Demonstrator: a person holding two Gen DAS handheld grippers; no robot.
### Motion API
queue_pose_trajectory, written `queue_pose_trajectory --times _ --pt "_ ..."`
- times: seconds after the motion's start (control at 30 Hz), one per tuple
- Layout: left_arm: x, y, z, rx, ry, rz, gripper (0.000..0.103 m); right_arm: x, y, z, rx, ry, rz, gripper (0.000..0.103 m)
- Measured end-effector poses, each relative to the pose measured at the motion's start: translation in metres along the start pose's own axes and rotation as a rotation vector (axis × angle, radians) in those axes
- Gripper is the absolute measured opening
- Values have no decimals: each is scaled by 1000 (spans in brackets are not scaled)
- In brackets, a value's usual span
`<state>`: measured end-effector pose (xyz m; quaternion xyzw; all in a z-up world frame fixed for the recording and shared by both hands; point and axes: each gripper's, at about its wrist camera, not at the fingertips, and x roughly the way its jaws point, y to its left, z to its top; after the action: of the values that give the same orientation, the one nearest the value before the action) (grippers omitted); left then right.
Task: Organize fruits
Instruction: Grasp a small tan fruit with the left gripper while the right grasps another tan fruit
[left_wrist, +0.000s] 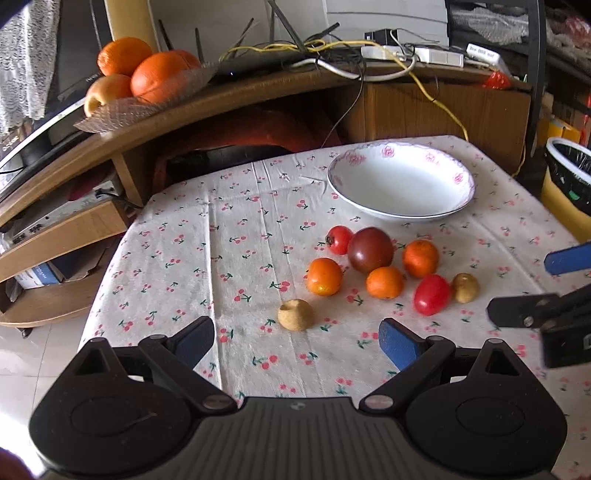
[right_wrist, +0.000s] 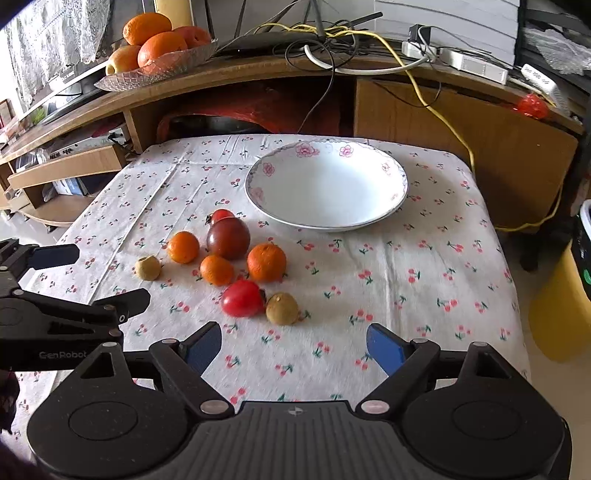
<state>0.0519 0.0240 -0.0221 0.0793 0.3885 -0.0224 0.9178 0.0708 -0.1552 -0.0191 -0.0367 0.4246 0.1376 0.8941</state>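
Note:
Several small fruits lie clustered on the cherry-print tablecloth (left_wrist: 240, 258): a dark purple tomato (left_wrist: 370, 249), three small oranges such as one at the left of the cluster (left_wrist: 324, 276), two red tomatoes, one of them oval (left_wrist: 431, 294), and two tan longans (left_wrist: 295, 314) (right_wrist: 282, 308). Behind them stands an empty white floral plate (left_wrist: 400, 181) (right_wrist: 327, 184). My left gripper (left_wrist: 297, 343) hovers open just short of the near longan. My right gripper (right_wrist: 294, 347) is open too, just before the oval tomato (right_wrist: 242, 298) and the second longan. Neither holds anything.
A wooden desk (right_wrist: 258, 70) behind the table carries a glass dish of large oranges (right_wrist: 155, 44) and tangled cables (right_wrist: 351, 40). A yellow bin (right_wrist: 565, 314) stands at the table's right. Tiled floor lies to the left.

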Motion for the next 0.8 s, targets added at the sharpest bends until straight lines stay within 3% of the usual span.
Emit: queue_pose_trajectory --times 0.33,0.47,0.8 --pt "38 13 6 -8 23 -31 94 28 -11 8 -32 30 54 70" --pt "46 16 4 -16 45 -59 80 31 -8 7 -57 33 75 66" --pt "55 19 3 -36 29 -113 59 41 -9 9 -85 31 113 48"
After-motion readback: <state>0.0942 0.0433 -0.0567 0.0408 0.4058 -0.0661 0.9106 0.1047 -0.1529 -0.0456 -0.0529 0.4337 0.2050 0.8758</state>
